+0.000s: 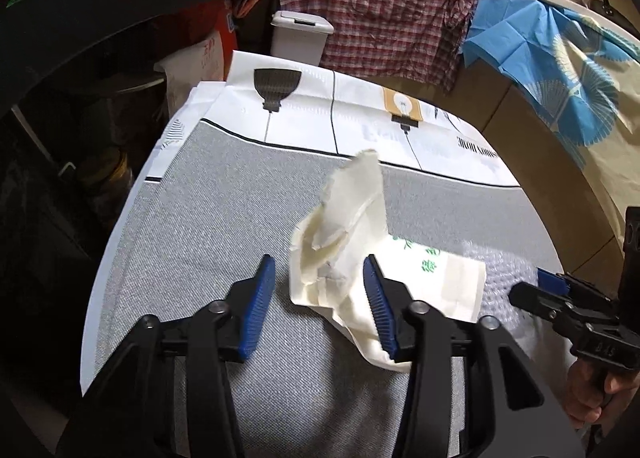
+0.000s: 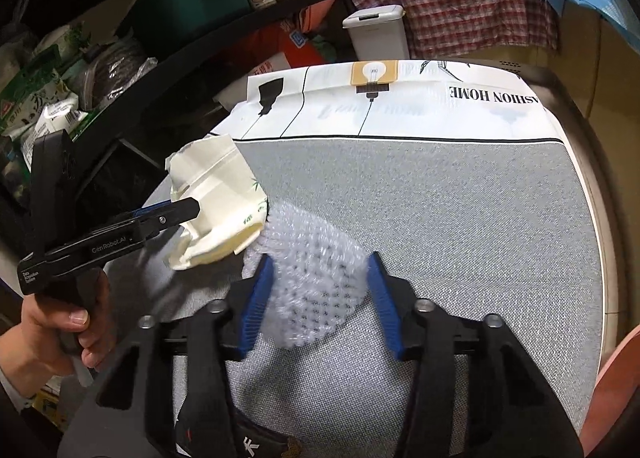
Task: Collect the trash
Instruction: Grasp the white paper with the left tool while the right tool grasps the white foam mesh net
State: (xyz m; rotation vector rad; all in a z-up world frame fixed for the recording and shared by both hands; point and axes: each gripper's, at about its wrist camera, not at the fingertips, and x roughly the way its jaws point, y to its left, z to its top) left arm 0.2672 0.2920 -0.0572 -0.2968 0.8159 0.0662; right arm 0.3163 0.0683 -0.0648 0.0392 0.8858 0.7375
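Note:
A crumpled cream paper bag with green print (image 1: 360, 242) lies on the grey tablecloth (image 1: 208, 225). My left gripper (image 1: 322, 298) is open, its blue pads on either side of the bag's near end. It also shows in the right wrist view (image 2: 176, 213) at the bag (image 2: 216, 193). A white foam fruit net (image 2: 316, 278) lies right of the bag. My right gripper (image 2: 318, 298) is open with the net between its pads. In the left wrist view the net (image 1: 500, 278) is faint and the right gripper (image 1: 552, 290) shows at the right edge.
A white lidded trash bin (image 1: 298, 37) stands beyond the table's far edge, also in the right wrist view (image 2: 378, 35). Black shelves with boxes and jars (image 2: 120, 37) stand on the left. Checked and blue cloths (image 1: 400, 5) hang at the back.

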